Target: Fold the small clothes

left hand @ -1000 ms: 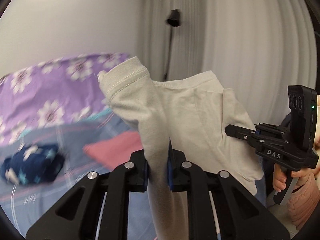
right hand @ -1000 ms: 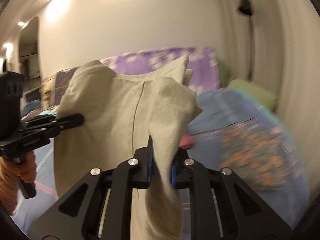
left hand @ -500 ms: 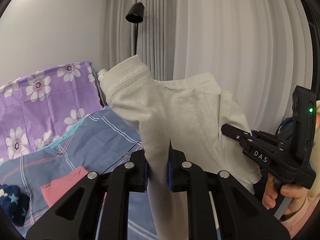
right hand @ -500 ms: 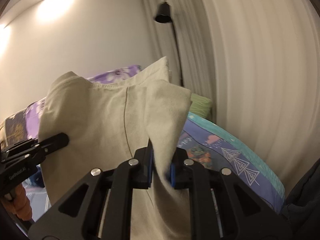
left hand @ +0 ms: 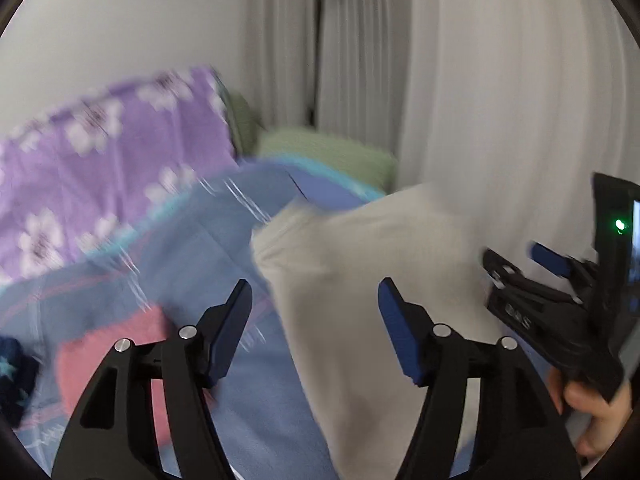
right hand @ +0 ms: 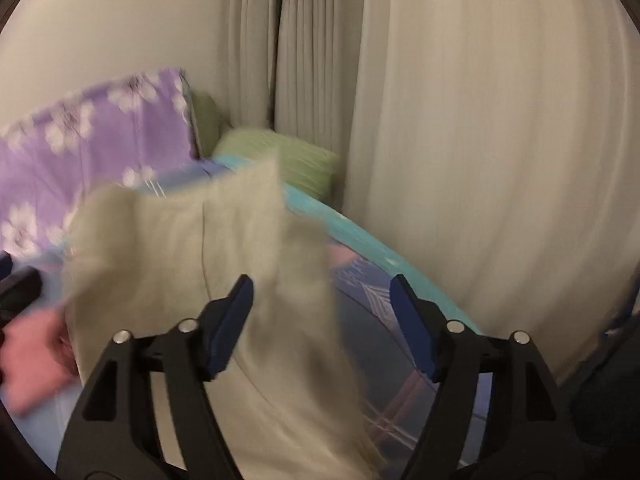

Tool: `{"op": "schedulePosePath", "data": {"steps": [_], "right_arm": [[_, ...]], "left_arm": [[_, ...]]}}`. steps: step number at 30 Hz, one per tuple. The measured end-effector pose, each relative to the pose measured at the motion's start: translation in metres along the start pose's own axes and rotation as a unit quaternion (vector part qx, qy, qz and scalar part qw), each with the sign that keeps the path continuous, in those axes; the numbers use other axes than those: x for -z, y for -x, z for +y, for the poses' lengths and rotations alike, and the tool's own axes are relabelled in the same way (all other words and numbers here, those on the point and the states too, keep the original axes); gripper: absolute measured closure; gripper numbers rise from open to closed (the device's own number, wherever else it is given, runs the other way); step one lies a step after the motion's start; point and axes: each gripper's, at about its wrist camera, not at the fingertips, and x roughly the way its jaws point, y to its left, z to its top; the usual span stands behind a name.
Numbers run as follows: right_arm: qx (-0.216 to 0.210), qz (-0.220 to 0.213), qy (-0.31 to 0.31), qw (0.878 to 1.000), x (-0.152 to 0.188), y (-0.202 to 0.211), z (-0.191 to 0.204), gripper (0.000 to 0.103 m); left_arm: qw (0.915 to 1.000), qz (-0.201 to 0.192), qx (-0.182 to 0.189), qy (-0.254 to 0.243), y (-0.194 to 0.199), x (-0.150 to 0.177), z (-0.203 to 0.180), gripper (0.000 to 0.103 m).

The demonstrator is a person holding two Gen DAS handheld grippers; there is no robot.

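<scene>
Both views were blurred by motion. The left gripper point(left hand: 314, 330) filled the bottom of the left wrist view, its blue-padded jaws opening, spread wide and pressing on nothing. The beige garment point(left hand: 372, 300) showed between them in the lower centre of the frame, loose in the air above the bed point(left hand: 192, 248) with its blue checked cover. In the right wrist view the right gripper point(right hand: 322, 326) was likewise opening its jaws, with the same beige garment point(right hand: 192, 280) spread across the lower left and centre, free of the pads.

The step in hand looked like releasing the garment so that it would land flat on the bed. To do it well, both grippers should let go together and low over the cover, so the cloth settles without bunching or twisting. It should also land clear of the pink cloth point(left hand: 108, 356) at the lower left and the dark blue starred item point(left hand: 12, 376) at the left edge.

At the right edge of the left wrist view, the right gripper point(left hand: 516, 280) was held in a hand point(left hand: 592, 412), a green light glowing on its body. A white label on its arm was too smeared to read. No other writing or brand was legible. A purple flowered pillow point(left hand: 100, 168), a green pillow point(left hand: 332, 152) and pale curtains point(left hand: 480, 100) lay behind.
</scene>
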Motion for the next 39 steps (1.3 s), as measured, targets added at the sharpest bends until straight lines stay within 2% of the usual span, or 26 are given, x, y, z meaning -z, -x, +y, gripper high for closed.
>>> {"op": "schedulePosePath", "data": {"steps": [2,3,4,5,6,9,15,18,21,23,24,25,28,32,33,35,39], "right_arm": [[-0.056,0.032,-0.019,0.998,0.026,-0.008,-0.002,0.052],[-0.060,0.049,-0.018,0.997,0.037,-0.015,-0.002,0.055],[-0.044,0.080,-0.006,0.996,0.055,-0.025,0.001,0.055],[-0.033,0.091,0.006,0.995,0.067,-0.034,0.001,0.054],[-0.024,0.076,0.019,0.997,0.079,-0.033,0.003,0.053],[0.013,0.045,0.046,0.998,0.096,-0.024,0.009,0.052],[0.011,0.057,0.022,0.998,0.097,-0.023,0.001,0.052],[0.018,0.069,0.027,0.997,0.099,-0.013,0.004,0.052],[0.039,0.060,0.073,0.995,0.109,0.014,0.013,0.052],[0.036,0.037,0.100,0.994,0.120,0.043,0.015,0.051],[0.034,0.025,0.105,0.994,0.125,0.057,0.015,0.046],[0.032,0.005,0.103,0.994,0.130,0.078,0.015,0.035],[0.006,-0.026,0.080,0.996,0.138,0.124,0.013,0.029],[-0.036,-0.017,0.061,0.997,0.142,0.182,0.018,0.025],[-0.043,-0.015,0.060,0.997,0.143,0.194,0.020,0.025],[-0.050,-0.018,0.057,0.997,0.143,0.215,0.023,0.022],[-0.060,-0.020,0.047,0.997,0.145,0.244,0.029,0.020]], "left_arm": [[0.9989,0.036,0.011,-0.028,-0.014,0.022,-0.003,0.037],[0.9963,0.060,0.008,-0.061,-0.026,0.038,-0.009,0.037],[0.9938,0.076,0.007,-0.081,-0.034,0.049,-0.014,0.037],[0.9908,0.092,0.006,-0.099,-0.042,0.063,-0.018,0.037],[0.9894,0.095,0.004,-0.110,-0.047,0.080,-0.024,0.037],[0.9933,0.069,-0.002,-0.092,-0.042,0.099,-0.025,0.038],[0.9960,0.083,0.016,-0.029,-0.039,0.106,-0.012,0.035],[0.9961,0.082,0.018,-0.026,-0.019,0.117,-0.016,0.030],[0.9971,0.069,0.028,-0.020,0.012,0.130,-0.007,0.025],[0.9970,0.066,0.036,-0.018,0.030,0.138,-0.001,0.022],[0.9975,0.060,0.028,-0.023,0.041,0.142,0.001,0.021],[0.9981,0.049,0.009,-0.036,0.053,0.147,0.004,0.018],[0.9971,0.010,-0.028,-0.070,0.087,0.157,0.012,0.011],[0.9942,-0.025,-0.049,-0.093,0.135,0.165,0.014,0.006],[0.9939,-0.033,-0.048,-0.094,0.146,0.165,0.013,0.001],[0.9937,-0.053,-0.041,-0.089,0.173,0.171,0.012,0.001],[0.9959,-0.054,-0.042,-0.059,0.206,0.180,0.015,0.001]]}}
